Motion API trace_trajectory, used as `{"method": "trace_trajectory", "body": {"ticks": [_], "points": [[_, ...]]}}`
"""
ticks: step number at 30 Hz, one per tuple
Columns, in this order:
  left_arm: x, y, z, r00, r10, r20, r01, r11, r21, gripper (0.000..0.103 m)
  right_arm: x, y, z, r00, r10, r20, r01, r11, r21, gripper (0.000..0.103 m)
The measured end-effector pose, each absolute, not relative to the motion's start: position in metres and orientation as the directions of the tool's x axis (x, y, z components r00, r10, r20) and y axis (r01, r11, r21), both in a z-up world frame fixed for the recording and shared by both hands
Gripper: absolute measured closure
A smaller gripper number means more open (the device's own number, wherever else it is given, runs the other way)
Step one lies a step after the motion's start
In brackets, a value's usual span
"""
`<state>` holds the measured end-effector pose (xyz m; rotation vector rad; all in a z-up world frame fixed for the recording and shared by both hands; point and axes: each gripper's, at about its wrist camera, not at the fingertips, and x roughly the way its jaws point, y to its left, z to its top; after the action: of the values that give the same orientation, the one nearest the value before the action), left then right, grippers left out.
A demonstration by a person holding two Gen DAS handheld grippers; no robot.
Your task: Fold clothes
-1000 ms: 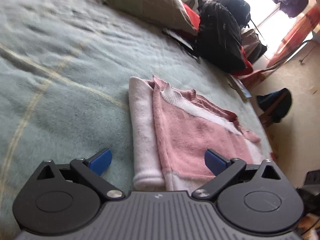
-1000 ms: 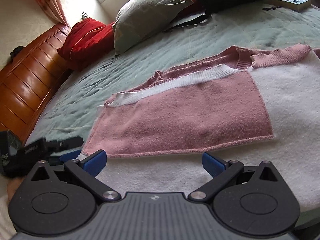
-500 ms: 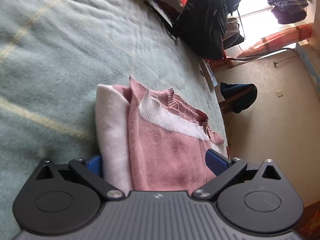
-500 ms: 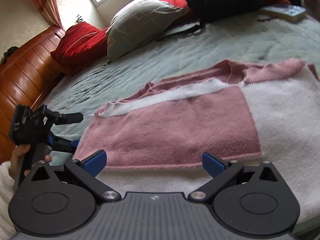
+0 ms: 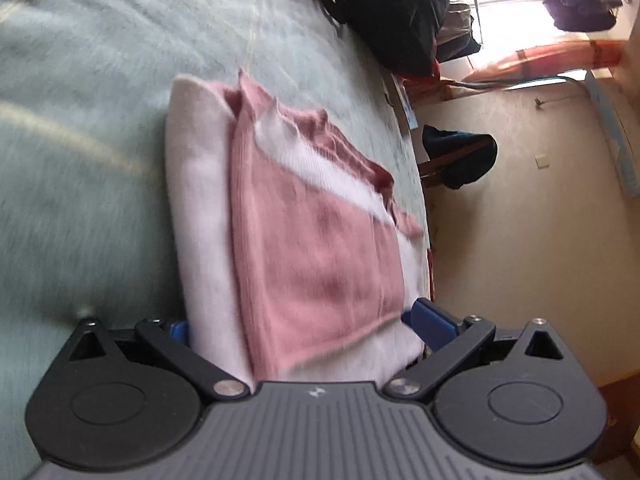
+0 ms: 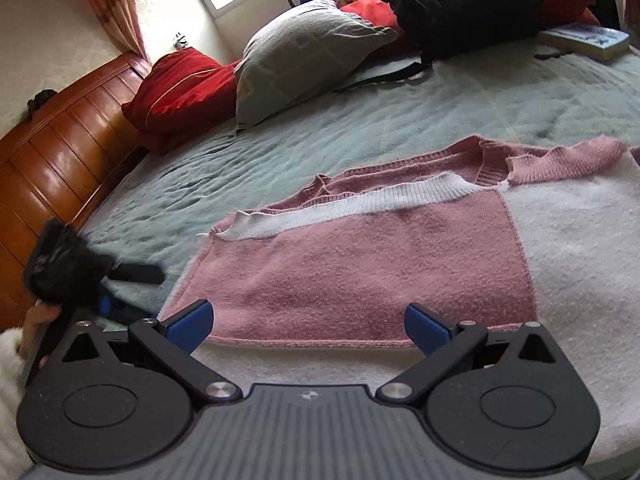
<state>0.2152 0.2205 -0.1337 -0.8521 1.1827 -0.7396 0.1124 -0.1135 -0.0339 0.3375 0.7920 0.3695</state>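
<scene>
Where the left gripper (image 5: 298, 322) meets the bed, its jaws stand wide apart with the near end of the sweater (image 5: 304, 248) lying between them; the left blue pad is half hidden behind the white fold, the right pad (image 5: 430, 322) sits at the garment's other edge. Nothing is clamped.

Item: sweater, knitted, pink and white. Folded lengthwise into a long strip running away from the left gripper toward the far side. A white band runs along its left side in this view, a pink panel covers the middle, and a white ribbed trim crosses the far end with darker pink ribbing bunched beyond it. This view is motion-blurred.

Right gripper (image 6: 308, 324): jaws likewise spread wide, empty, poised just over the sweater's (image 6: 368, 264) near long edge, the hem of the pink panel spanning the gap between the blue pads. White knit lies near and to the right of the panel.

Left gripper (image 6: 68, 276) as seen from the right wrist: blurred, at the sweater's left end, held by a hand (image 6: 38, 316) in a white sleeve.

Support: pale green blanket (image 6: 280, 148) on the bed.

Beyond, far side: grey pillow (image 6: 304, 52), red cushion (image 6: 180, 84), black backpack (image 6: 456, 4), book (image 6: 588, 40), wooden headboard (image 6: 60, 136) at far left.
</scene>
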Motion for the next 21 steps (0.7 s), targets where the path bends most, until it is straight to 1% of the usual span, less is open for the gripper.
{"method": "trace_trajectory", "body": {"ticks": [3, 5, 8, 11, 12, 13, 14, 15, 17, 18, 21], "points": [[0.233, 0.217, -0.139, 0.201, -0.868, -0.454, 0.048, 0.472, -0.88, 0.001, 0.109, -0.117, -0.03, 0.673, 0.415, -0.612, -0.178, 0.894, 0.412, 0.0], [0.234, 0.217, -0.139, 0.206, -0.869, -0.451, 0.046, 0.469, -0.882, 0.002, 0.109, -0.119, -0.029, 0.682, 0.411, -0.605, -0.169, 0.893, 0.417, 0.0], [0.217, 0.205, -0.128, 0.232, -0.838, -0.494, 0.091, 0.524, -0.847, 0.005, 0.109, -0.119, -0.031, 0.676, 0.416, -0.609, -0.168, 0.891, 0.422, 0.0], [0.212, 0.192, -0.128, 0.179, -0.842, -0.509, 0.18, 0.537, -0.824, 0.006, 0.111, -0.118, -0.033, 0.67, 0.415, -0.615, -0.171, 0.893, 0.415, 0.0], [0.214, 0.197, -0.131, 0.184, -0.85, -0.493, 0.158, 0.521, -0.839, 0.007, 0.111, -0.118, -0.034, 0.669, 0.416, -0.616, -0.171, 0.893, 0.417, 0.0], [0.217, 0.204, -0.134, 0.196, -0.853, -0.483, 0.123, 0.51, -0.851, 0.013, 0.111, -0.118, -0.034, 0.668, 0.418, -0.616, -0.172, 0.892, 0.419, 0.0], [0.22, 0.211, -0.136, 0.208, -0.855, -0.475, 0.088, 0.5, -0.862, 0.03, 0.11, -0.119, -0.034, 0.669, 0.418, -0.615, -0.174, 0.892, 0.417, 0.0], [0.221, 0.216, -0.14, 0.212, -0.845, -0.49, 0.068, 0.513, -0.856, 0.038, 0.11, -0.119, -0.034, 0.671, 0.413, -0.616, -0.174, 0.895, 0.411, 0.0], [0.222, 0.228, -0.149, 0.223, -0.828, -0.514, 0.027, 0.532, -0.846, 0.074, 0.11, -0.121, -0.035, 0.675, 0.402, -0.618, -0.162, 0.898, 0.408, 0.0], [0.22, 0.231, -0.153, 0.234, -0.83, -0.506, 0.025, 0.525, -0.851, 0.079, 0.111, -0.123, -0.036, 0.676, 0.4, -0.619, -0.155, 0.898, 0.411, 0.0], [0.213, 0.238, -0.158, 0.267, -0.829, -0.492, 0.042, 0.52, -0.853, 0.079, 0.114, -0.125, -0.04, 0.67, 0.4, -0.625, -0.142, 0.896, 0.421, 0.0]]}}
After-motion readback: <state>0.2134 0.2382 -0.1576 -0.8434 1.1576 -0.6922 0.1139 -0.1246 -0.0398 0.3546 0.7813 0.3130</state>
